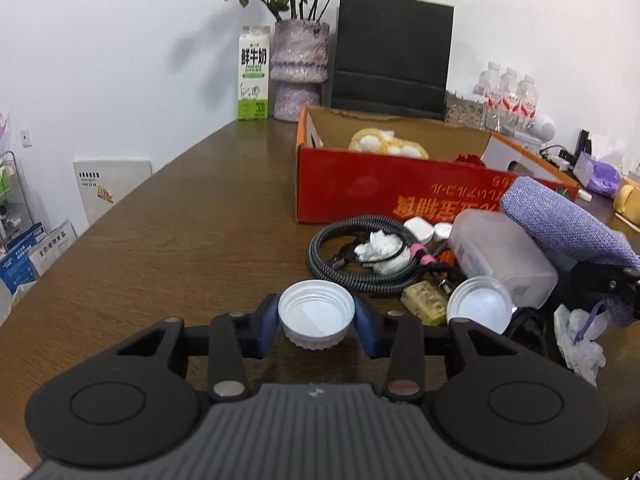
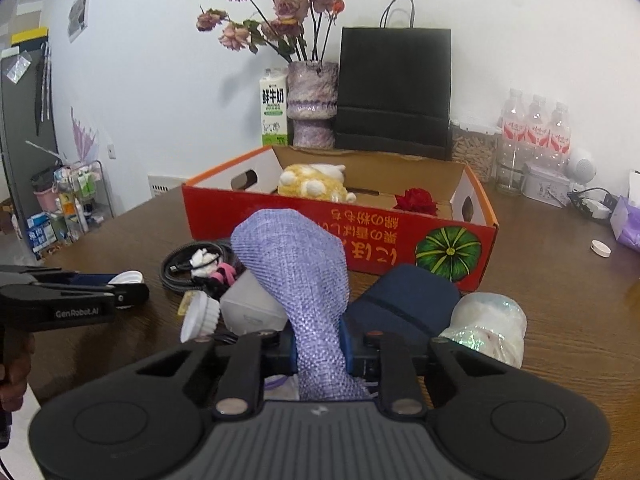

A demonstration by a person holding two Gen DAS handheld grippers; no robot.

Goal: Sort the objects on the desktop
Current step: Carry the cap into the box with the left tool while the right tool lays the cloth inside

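Note:
My left gripper is shut on a white screw cap, its blue pads pressing both sides of the cap just above the brown table. My right gripper is shut on a purple woven cloth pouch, which stands up between its jaws and hides the fingertips. That pouch also shows at the right of the left wrist view. The left gripper with the cap appears at the left of the right wrist view. A red cardboard box holding a yellow plush toy and a red flower stands behind.
A clutter pile lies beside the box: coiled braided cable, crumpled tissue, clear plastic jar, second white lid, dark blue pouch. Vase, milk carton, black bag and water bottles line the wall.

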